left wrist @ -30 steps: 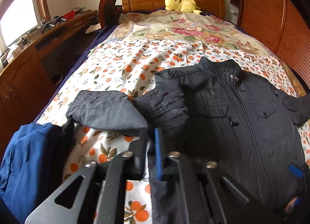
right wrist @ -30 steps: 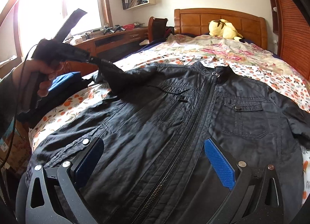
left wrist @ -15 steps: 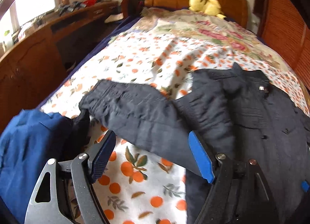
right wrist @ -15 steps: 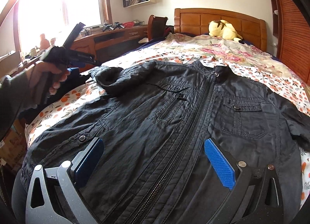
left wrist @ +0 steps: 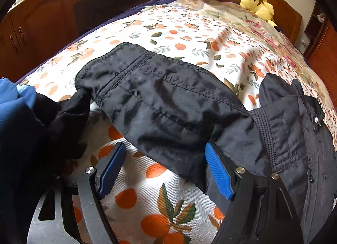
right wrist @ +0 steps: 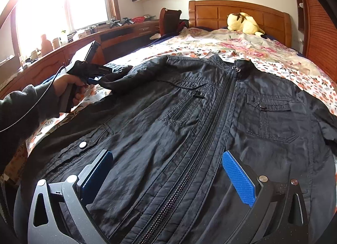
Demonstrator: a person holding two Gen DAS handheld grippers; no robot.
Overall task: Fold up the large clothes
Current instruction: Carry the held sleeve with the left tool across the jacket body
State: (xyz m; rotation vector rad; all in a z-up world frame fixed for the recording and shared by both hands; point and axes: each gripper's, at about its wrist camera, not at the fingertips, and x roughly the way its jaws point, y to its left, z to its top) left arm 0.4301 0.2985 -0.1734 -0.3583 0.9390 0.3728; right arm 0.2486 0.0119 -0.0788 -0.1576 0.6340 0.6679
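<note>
A yellow plush toy point(right wrist: 244, 23) lies by the wooden headboard point(right wrist: 238, 15), far ahead of the tool; a blue garment point(left wrist: 14, 104) bunches at its left.

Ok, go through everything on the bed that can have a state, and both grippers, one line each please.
Black jacket: front up, spread flat, zipped closed.
Jacket sleeve: stretched out sideways on the sheet, not folded in.
Chest pocket flap: buttoned shut.
Left gripper: open, low over the sleeve, gripping nothing.
Right gripper: open, over the jacket's hem, gripping nothing.
Yellow plush toy: lying by the headboard.
</note>
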